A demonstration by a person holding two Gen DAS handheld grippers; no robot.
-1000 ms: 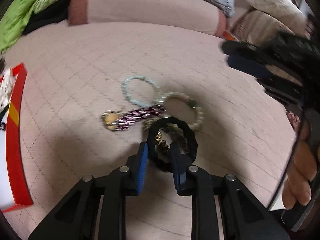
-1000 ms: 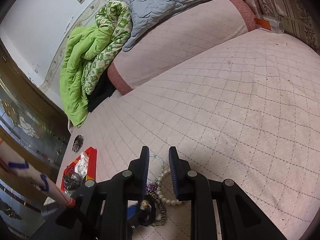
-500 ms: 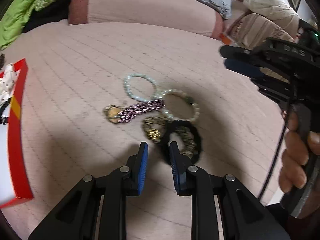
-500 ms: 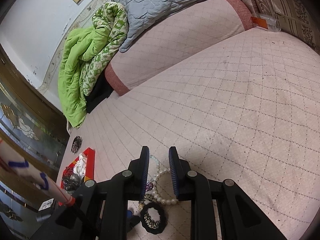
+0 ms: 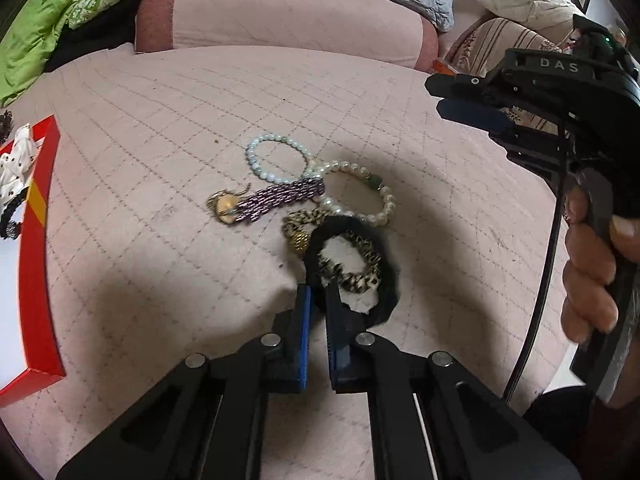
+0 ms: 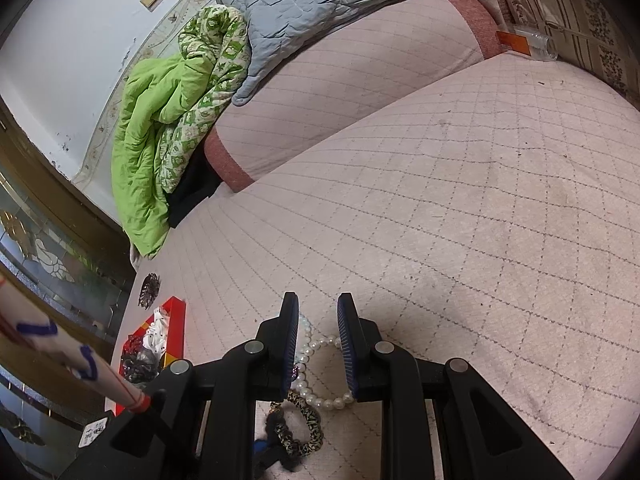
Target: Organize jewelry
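Observation:
A pile of jewelry lies on the pink quilted bed (image 5: 160,112): a black scrunchie (image 5: 390,280), a leopard-print band (image 5: 356,276) inside it, a white pearl bracelet (image 5: 380,204), a pale blue bead bracelet (image 5: 260,156) and a purple beaded piece (image 5: 276,198) with a gold end. My left gripper (image 5: 316,292) is shut on the near edge of the black scrunchie. My right gripper (image 6: 318,312) is open and empty above the pearl bracelet (image 6: 328,400); it also shows at the right of the left wrist view (image 5: 472,108).
A red-rimmed box (image 5: 38,240) holding several jewelry pieces sits at the left, also seen in the right wrist view (image 6: 176,328). A pink bolster (image 5: 280,12), green quilt (image 6: 160,120) and grey blanket (image 6: 320,4) lie at the back.
My left gripper let the scrunchie drop onto the pile, pulled back, then came forward and closed on its near edge. The right gripper barely moved.

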